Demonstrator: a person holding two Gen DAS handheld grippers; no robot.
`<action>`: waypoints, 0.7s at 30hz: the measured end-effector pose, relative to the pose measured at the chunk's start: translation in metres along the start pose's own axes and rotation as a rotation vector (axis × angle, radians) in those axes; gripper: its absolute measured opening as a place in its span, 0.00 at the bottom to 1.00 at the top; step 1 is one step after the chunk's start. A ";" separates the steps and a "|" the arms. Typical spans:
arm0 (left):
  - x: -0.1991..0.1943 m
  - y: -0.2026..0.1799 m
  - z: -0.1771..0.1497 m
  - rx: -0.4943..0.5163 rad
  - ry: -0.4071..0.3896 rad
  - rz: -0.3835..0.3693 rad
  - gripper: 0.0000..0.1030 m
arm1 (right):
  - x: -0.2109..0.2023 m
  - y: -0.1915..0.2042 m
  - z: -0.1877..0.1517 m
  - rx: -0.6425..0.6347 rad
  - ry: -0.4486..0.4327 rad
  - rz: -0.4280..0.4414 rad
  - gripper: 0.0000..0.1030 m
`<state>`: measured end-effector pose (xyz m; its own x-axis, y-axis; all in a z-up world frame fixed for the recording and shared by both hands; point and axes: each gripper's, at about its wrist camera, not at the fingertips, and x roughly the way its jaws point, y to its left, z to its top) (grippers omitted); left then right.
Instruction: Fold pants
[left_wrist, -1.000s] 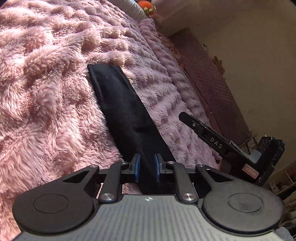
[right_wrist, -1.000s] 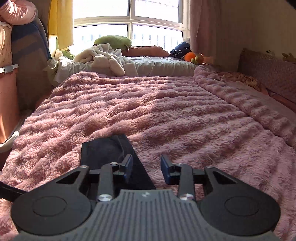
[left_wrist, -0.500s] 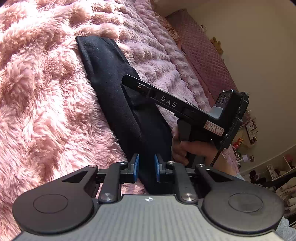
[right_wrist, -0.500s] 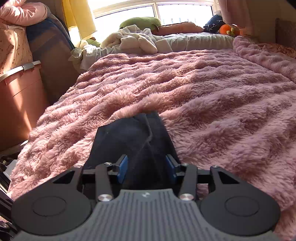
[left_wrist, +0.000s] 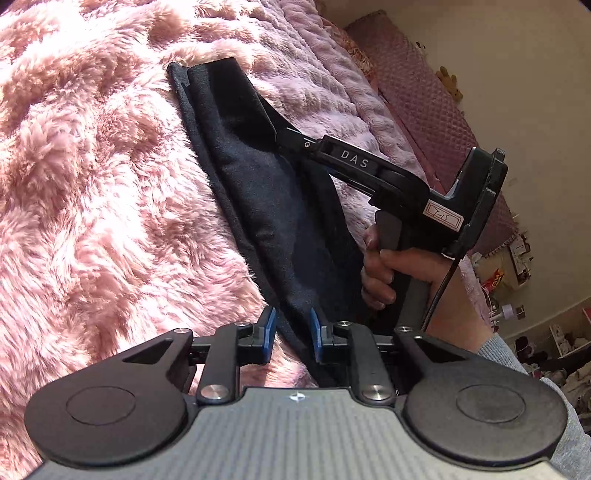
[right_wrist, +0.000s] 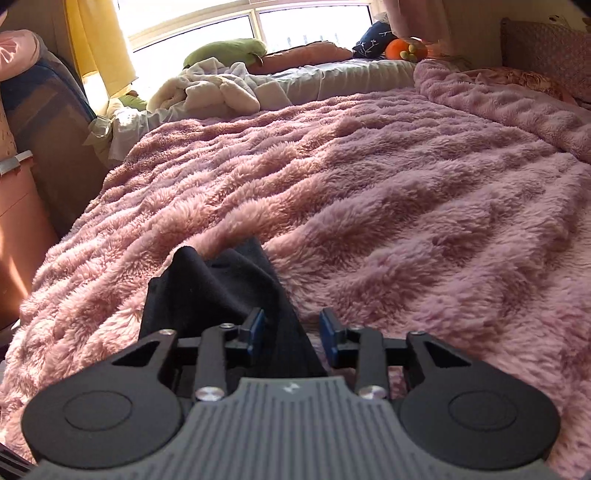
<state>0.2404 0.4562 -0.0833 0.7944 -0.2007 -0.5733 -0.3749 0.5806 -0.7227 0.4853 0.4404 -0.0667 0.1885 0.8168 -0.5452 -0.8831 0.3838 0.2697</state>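
My left claw (left_wrist: 290, 334) was parted only narrowly and its jaws were opening, with the near edge of the black pants (left_wrist: 266, 199) running between the blue pads (left_wrist: 314, 334). The right-hand pad lay against the cloth; at the left-hand pad I saw a sliver of pink fur, so I could not call it a firm pinch. My right claw (right_wrist: 291, 334) stood much wider and was opening as well: the dark cloth (right_wrist: 221, 291) passed between its pads, close to the left one and clear of the right one. From the left wrist view I saw that right claw's finger (left_wrist: 354, 162) lying across the pants, my right hand (left_wrist: 391, 269) wrapped round its handle. The pants lay as a long folded strip on the fluffy pink blanket (right_wrist: 388, 192) covering the bed, bunched up ahead of my right claw.
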 end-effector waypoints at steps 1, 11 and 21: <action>0.000 0.002 0.001 -0.010 0.000 0.003 0.21 | -0.004 0.002 0.002 0.010 -0.039 0.000 0.51; -0.039 0.032 0.007 -0.161 -0.174 0.128 0.25 | 0.009 0.098 0.005 -0.287 -0.085 0.080 0.39; -0.044 0.053 0.008 -0.250 -0.099 0.078 0.25 | 0.054 0.125 -0.005 -0.292 0.021 -0.147 0.00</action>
<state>0.1894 0.5018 -0.0930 0.7966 -0.0779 -0.5995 -0.5335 0.3759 -0.7577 0.3833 0.5301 -0.0664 0.3172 0.7514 -0.5786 -0.9334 0.3553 -0.0503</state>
